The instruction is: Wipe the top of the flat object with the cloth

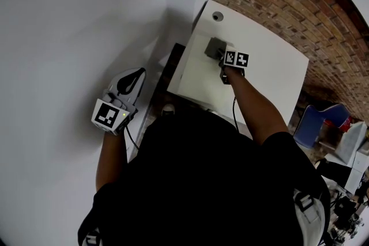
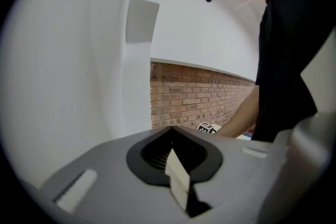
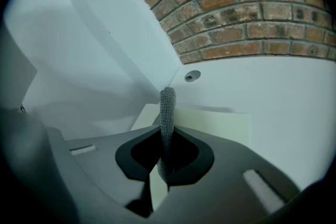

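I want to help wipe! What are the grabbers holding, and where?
The right gripper pinches the grey cloth by one end; the left gripper holds nothing.

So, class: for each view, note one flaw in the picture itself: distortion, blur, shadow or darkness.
Head view: the brick wall curves and the corners go black. Left gripper view: black rim, brick courses bowed. Right gripper view: brick courses arch; the cloth looks dim.

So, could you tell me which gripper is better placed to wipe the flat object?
The right gripper: its jaws are shut on the cloth, over the flat object. The left gripper hangs beside the table, empty.
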`<state>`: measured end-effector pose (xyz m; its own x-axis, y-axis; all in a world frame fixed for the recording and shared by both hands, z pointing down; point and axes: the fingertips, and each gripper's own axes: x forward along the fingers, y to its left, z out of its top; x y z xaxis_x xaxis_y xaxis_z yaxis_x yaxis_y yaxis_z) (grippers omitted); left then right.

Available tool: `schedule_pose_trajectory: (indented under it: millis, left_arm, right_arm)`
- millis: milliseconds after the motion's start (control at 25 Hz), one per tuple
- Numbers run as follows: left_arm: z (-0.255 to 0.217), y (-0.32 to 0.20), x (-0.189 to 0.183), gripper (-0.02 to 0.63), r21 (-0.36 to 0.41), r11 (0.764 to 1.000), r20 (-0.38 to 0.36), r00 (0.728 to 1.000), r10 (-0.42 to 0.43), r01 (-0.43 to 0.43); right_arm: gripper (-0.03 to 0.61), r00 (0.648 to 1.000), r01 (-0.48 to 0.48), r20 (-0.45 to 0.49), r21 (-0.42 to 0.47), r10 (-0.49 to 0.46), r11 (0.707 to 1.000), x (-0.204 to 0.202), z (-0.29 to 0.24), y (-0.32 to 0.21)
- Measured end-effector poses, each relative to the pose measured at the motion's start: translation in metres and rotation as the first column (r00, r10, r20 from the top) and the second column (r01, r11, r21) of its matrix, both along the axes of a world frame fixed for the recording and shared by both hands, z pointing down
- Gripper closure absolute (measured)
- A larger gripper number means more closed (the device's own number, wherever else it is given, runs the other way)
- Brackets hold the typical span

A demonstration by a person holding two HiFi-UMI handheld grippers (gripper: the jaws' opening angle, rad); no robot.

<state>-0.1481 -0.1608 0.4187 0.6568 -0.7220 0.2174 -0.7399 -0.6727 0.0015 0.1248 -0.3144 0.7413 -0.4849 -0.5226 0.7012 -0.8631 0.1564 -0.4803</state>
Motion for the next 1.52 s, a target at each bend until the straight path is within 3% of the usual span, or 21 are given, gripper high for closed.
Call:
schedule_pose_trajectory:
  millis: [600,1240,1520]
  left_arm:
    - [0.008,-0.009,0.029,0.612,0.011,0.997,-0.007,0.997,0.08,-0.08]
    - [0.011,-0.007,0.038,0.612,0.013,0.994,0.001,0.994,0.109,-0.109]
    - [0.004,-0.003,0.04,0.612,0.025,0.993,-0.006,0.993,0.114,-0.114]
  right_arm:
    - [0.569,0.995,-0.089,-0.048,-0.025,0.088,0.996,0.072,0.007,0.024]
    - [0.569,0.988,-0.141,-0.072,-0.036,0.138,0.989,0.111,0.009,0.038]
    - [0.569,0.987,-0.158,0.01,0.006,0.158,0.987,0.103,-0.022,0.032]
